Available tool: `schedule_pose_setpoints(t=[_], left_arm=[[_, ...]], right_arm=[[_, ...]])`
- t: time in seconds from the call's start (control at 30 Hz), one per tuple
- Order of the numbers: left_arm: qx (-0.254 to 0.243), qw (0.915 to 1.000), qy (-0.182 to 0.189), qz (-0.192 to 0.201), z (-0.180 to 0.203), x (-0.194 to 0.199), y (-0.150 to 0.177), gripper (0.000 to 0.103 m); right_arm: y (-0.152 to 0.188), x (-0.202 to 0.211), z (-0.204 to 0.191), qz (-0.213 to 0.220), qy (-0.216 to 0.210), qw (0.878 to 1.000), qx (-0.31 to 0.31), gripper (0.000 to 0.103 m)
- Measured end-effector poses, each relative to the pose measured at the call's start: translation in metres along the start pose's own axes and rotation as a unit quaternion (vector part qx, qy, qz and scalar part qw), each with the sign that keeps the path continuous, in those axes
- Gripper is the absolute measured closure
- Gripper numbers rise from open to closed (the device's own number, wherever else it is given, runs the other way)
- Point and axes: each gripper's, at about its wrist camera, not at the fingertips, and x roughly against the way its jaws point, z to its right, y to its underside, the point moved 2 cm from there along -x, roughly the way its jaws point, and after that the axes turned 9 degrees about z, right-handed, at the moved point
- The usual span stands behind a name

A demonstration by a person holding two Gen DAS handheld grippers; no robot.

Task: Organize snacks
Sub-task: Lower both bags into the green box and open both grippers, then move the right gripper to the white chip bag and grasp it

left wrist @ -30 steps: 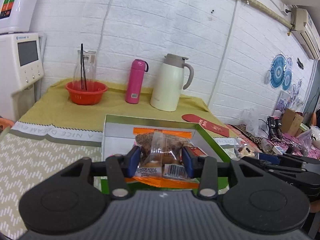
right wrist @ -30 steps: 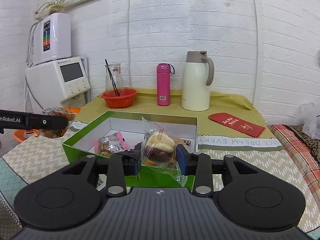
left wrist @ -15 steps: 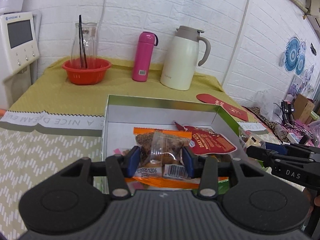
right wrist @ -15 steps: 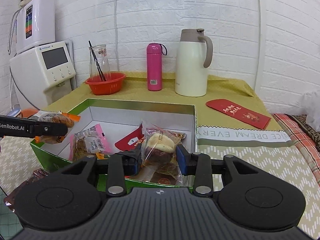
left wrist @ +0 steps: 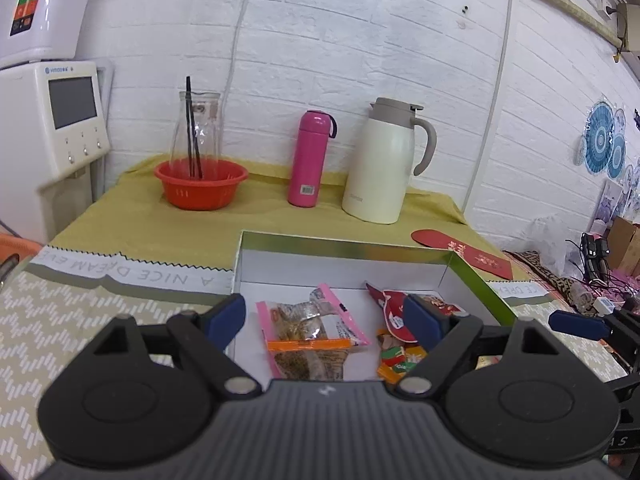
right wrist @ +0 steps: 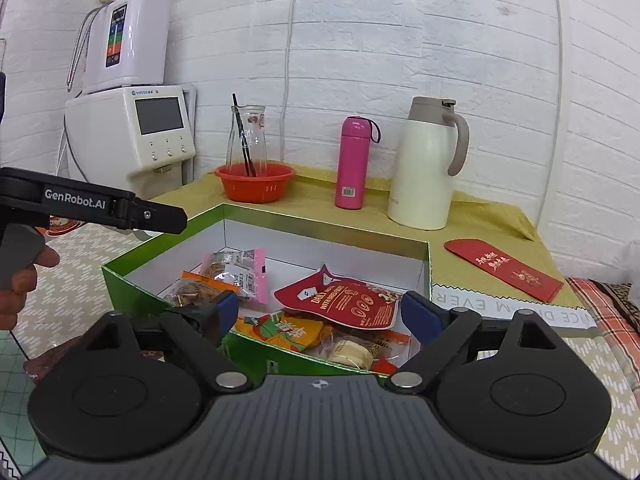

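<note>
The green cardboard box with white inside (left wrist: 478,280) sits on the bench just ahead of both pairs of fingers, and it holds a clear snack bag with pink edges (left wrist: 316,320), a clear snack bag with an orange strip (left wrist: 308,356) and a shiny red snack pouch (right wrist: 340,300). The left gripper (left wrist: 324,318) and the right gripper (right wrist: 316,308) are both spread wide with nothing between the fingers. Only the right wrist view shows a pale round cake in a clear wrapper (right wrist: 348,352) low between its fingers, while only the left wrist view shows the far bottom of the box bare past its fingers.

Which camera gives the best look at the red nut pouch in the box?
The right wrist view: the red nut pouch lies face-up with its printed front nearly whole. In the left wrist view, the pouch is partly hidden behind that gripper's finger.
</note>
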Motion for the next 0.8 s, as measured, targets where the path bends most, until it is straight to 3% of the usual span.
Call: schedule_pose_setpoints(t=[0.47,0.7,0.8], left_arm=[[0.017,0.9991,0.03,0.025,0.018,0.067,-0.007,0.018],[-0.01,0.9999,0.003,0.013,0.024,0.102,0.021,0.018],[0.01,0.9999,0.001,0.004,0.015,0.115,0.042,0.018]], right_arm=[[-0.008,0.063,-0.019,0.017,-0.006,1.0,-0.021,0.0],[0.025,0.086,-0.034,-0.015,0.002,0.999,-0.03,0.0],[0.04,0.089,-0.038,-0.031,-0.005,0.998,-0.05,0.0]])
